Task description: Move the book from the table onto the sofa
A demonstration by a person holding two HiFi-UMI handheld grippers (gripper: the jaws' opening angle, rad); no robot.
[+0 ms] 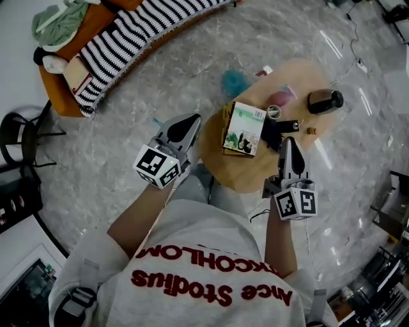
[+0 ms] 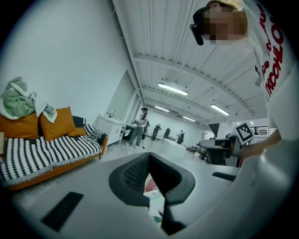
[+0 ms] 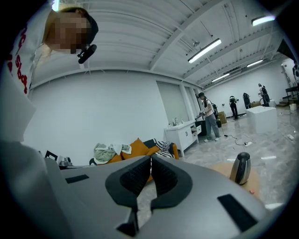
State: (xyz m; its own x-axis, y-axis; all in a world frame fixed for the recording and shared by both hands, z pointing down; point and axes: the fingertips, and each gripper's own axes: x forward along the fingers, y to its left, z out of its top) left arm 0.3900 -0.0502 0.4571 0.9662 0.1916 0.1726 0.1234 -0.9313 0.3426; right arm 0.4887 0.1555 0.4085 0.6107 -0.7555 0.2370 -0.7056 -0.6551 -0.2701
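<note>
The book (image 1: 243, 128), pale green with a cartoon cover, lies on the round wooden table (image 1: 220, 167) near its left side. My left gripper (image 1: 193, 120) hovers just left of the book, jaws shut and empty. To the book's right, my right gripper (image 1: 289, 142) is over the table, shut with nothing in it. The sofa (image 1: 112, 38), orange with a black-and-white striped cover, runs along the upper left. In the left gripper view a sliver of the book (image 2: 156, 198) shows below the shut jaws of the left gripper (image 2: 149, 156), with the sofa (image 2: 46, 154) at left. The right gripper (image 3: 150, 159) points toward the sofa (image 3: 140, 148).
On the table stand a dark kettle (image 1: 324, 101), a pink cup (image 1: 278, 98), a small round tin (image 1: 274, 112) and a black item (image 1: 275, 131). A teal fluffy object (image 1: 235, 81) lies on the floor by the table. Cushions and a green cloth (image 1: 59, 19) sit on the sofa. People stand far off.
</note>
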